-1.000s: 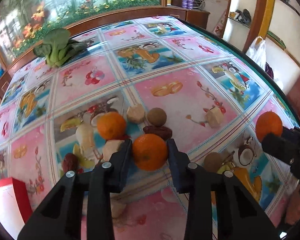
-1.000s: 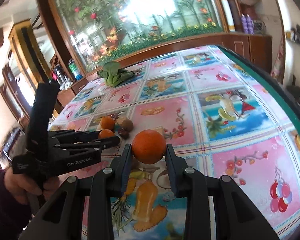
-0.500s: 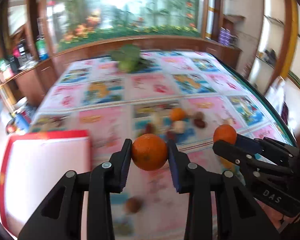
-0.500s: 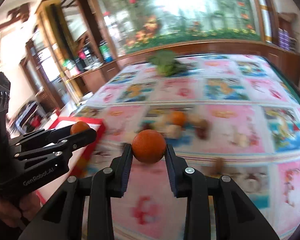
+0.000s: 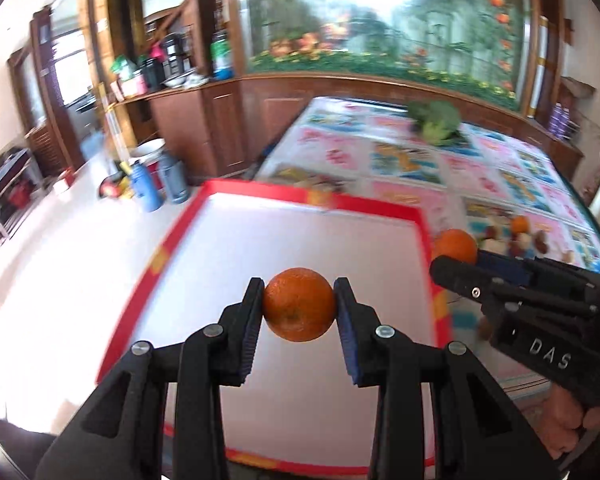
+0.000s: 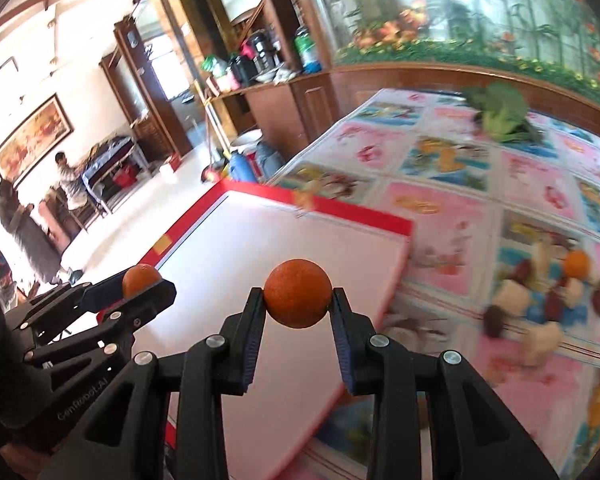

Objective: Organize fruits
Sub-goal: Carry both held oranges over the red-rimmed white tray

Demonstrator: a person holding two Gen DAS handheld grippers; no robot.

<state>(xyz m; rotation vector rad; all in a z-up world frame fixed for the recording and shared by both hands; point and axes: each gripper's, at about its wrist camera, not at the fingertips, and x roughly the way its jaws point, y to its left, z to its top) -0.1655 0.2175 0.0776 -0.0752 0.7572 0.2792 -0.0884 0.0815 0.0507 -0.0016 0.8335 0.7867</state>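
Red-rimmed tray [image 5: 380, 212] now fills view beneath both orange-clamping tongs [image 5: 299, 310].

At the far side stands a big aquarium [image 5: 384, 16] with green plants and orange flowers, lit brightly from the top. Under it runs a brown wooden cabinet [image 5: 228, 120]. On the left, a wooden counter [image 6: 260, 80] holds bottles and a dark kettle. The floor [image 5: 52, 248] is pale and shiny. A framed painting [image 6: 32, 132] hangs on the white left wall.
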